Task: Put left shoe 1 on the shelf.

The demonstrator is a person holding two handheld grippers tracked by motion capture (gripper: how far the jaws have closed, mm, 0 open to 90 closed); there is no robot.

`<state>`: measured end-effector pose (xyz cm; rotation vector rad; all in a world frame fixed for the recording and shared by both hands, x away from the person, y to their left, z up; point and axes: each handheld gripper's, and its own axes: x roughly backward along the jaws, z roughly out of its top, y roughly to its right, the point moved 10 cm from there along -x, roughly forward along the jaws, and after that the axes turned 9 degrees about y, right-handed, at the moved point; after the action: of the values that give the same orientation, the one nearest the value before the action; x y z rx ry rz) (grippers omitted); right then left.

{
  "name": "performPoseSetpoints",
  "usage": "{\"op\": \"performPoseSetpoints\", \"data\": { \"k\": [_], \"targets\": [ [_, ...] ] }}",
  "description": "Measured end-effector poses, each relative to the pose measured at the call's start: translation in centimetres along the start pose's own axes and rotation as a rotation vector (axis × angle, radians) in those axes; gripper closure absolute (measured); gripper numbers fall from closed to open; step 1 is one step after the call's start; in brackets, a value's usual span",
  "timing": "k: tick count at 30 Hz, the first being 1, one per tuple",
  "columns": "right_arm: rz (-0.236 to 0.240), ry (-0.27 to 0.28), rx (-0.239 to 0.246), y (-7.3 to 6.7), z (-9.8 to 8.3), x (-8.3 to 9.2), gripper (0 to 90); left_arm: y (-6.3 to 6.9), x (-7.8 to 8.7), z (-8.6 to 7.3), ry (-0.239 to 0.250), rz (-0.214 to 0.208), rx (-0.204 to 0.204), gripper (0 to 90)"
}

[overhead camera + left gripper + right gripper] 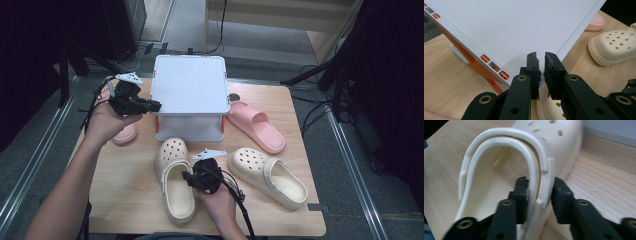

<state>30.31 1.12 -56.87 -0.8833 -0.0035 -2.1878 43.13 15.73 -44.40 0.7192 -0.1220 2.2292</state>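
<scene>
A white lidded box (189, 95) with orange fittings is seen at the far middle of the wooden table (125, 190); its lid is shut, so its contents cannot be told. Just in front of it two cream clogs are laid: the left clog (175, 180) with its toe toward the box, and the right clog (267, 175) angled away to the right. A pink slide (256, 125) is placed at the right of the box, and another pink shoe (125, 134) is partly hidden at its left, under the left hand (106, 122).

The right claw (540, 192) is clamped on the right-hand side wall of the left clog, where the strap is joined; one jaw is set inside the shoe and the other outside against the ribbed rim. The clog is seen resting on the table.

The left claw (542, 67) is held above the near left corner of the box lid, its jaws nearly closed with a narrow gap between them, and nothing is gripped in them.
</scene>
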Motion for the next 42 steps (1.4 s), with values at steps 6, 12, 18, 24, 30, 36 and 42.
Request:
{"op": "performPoseSetpoints", "data": {
  "k": [6,12,18,24,30,36,42],
  "targets": [
    [0.012,-0.02,-0.042,1.1,0.8,0.0,77.5,-0.1,0.0,0.0,0.004,0.005,-0.006,81.2],
    [0.003,-0.002,-0.04,1.7,2.5,0.0,78.4,-0.5,-0.1,0.0,0.007,0.047,-0.029,82.0],
    [-0.012,0.036,-0.033,2.5,5.2,-0.2,78.6,-0.5,0.0,-0.1,0.007,0.039,-0.025,82.0],
    [-0.062,0.071,-0.05,4.1,7.5,-0.8,78.3,-0.4,-0.2,0.0,0.013,0.011,-0.006,82.0],
    [-0.11,0.094,-0.069,5.7,8.9,-2.6,78.3,-0.3,-0.3,0.0,0.02,0.002,-0.008,82.1],
    [-0.179,0.115,-0.084,7.1,9.0,-4.1,77.6,-0.4,-0.3,0.0,0.023,-0.002,-0.007,82.1],
    [-0.167,0.119,-0.084,7.1,8.6,-4.9,75.3,-0.4,-0.2,0.0,0.018,0.0,-0.018,82.1]
  ]
}}
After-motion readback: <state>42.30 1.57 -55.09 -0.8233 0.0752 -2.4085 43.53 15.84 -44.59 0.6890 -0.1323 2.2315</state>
